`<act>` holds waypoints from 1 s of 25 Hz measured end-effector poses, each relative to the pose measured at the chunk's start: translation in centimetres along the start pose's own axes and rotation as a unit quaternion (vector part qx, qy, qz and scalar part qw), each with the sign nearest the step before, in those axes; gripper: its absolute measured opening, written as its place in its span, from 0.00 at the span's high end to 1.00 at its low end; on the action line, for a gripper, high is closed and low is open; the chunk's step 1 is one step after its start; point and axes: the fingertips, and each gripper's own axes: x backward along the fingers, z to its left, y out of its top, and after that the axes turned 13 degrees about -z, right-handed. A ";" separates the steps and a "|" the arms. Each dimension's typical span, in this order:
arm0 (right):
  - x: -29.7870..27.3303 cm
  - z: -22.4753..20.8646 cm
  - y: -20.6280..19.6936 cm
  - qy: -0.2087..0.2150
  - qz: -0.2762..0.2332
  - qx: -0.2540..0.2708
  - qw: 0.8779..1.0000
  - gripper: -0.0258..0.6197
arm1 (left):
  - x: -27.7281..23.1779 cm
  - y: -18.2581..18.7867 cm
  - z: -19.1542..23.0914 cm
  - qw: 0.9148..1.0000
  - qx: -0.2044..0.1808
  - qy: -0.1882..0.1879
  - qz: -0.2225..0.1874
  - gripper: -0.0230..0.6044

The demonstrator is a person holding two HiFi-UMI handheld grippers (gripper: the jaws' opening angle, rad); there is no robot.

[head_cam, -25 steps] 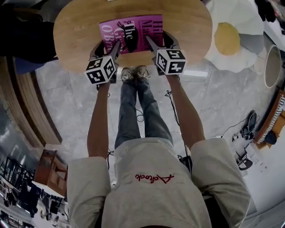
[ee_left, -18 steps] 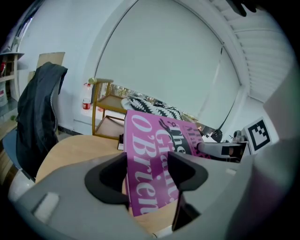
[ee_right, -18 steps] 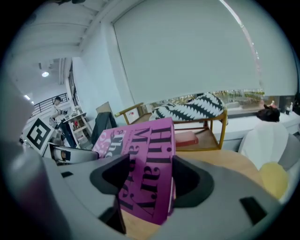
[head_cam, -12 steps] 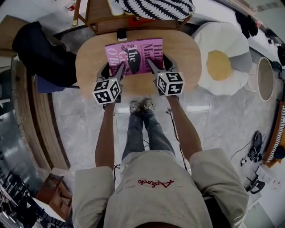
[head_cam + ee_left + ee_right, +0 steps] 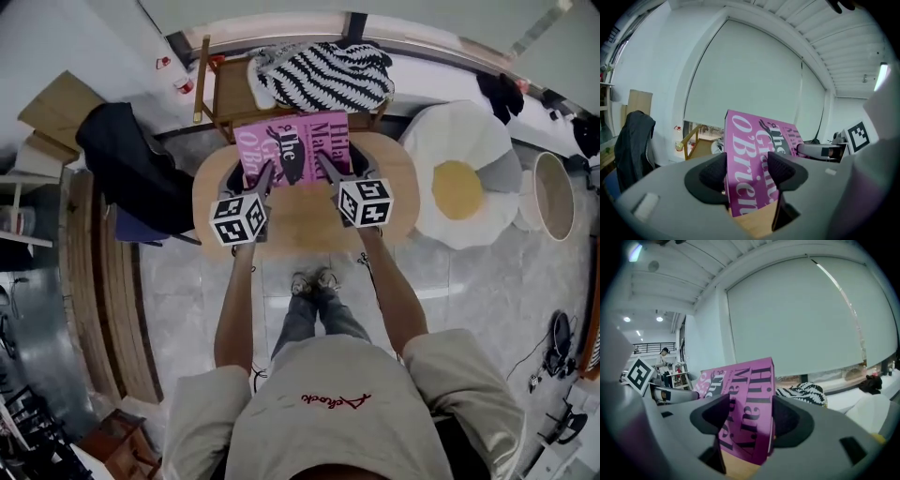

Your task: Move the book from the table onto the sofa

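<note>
Clamping hard, the left gripper (image 5: 749, 174) has both jaws shut on the near left corner of the pink book (image 5: 754, 154). The right gripper (image 5: 751, 420) bites the near right corner the same way.

From the head view, the book (image 5: 295, 145) is held over the far side of the wooden table (image 5: 300, 220), its far edge tipped up and poking past the rim.

It looks like a stiff, fairly thick volume with a glossy cover. I'd say it has real weight and some risk of slipping, so two deep corner grips suit it.

Just beyond is the sofa (image 5: 203, 80), with a striped throw (image 5: 323, 75) heaped on the seat, likely crowding the landing spot. An egg-shaped cushion (image 5: 459, 187) sits right and a dark coat (image 5: 131, 173) left, both out of the path.
</note>
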 end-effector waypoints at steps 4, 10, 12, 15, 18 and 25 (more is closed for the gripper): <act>-0.7 0.2 4.8 0.004 -0.031 0.014 0.999 0.55 | -0.5 4.8 -0.9 0.999 -0.013 -0.006 -0.029 0.52; -1.2 0.7 11.4 0.009 -0.076 0.032 0.997 0.55 | -0.9 11.5 -2.2 0.997 -0.038 -0.018 -0.071 0.52; -1.3 0.8 13.1 0.009 -0.088 0.035 0.995 0.55 | -0.9 13.3 -2.6 0.995 -0.046 -0.022 -0.082 0.52; -1.4 0.9 15.7 0.009 -0.107 0.039 0.993 0.55 | -1.1 15.9 -3.2 0.993 -0.056 -0.027 -0.099 0.52; -1.4 1.2 17.6 0.008 -0.122 0.046 0.991 0.55 | -1.1 17.9 -3.6 0.991 -0.062 -0.033 -0.113 0.52; 0.0 2.2 19.7 0.000 -0.138 0.059 0.989 0.55 | 0.0 19.9 -4.6 0.988 -0.066 -0.047 -0.132 0.52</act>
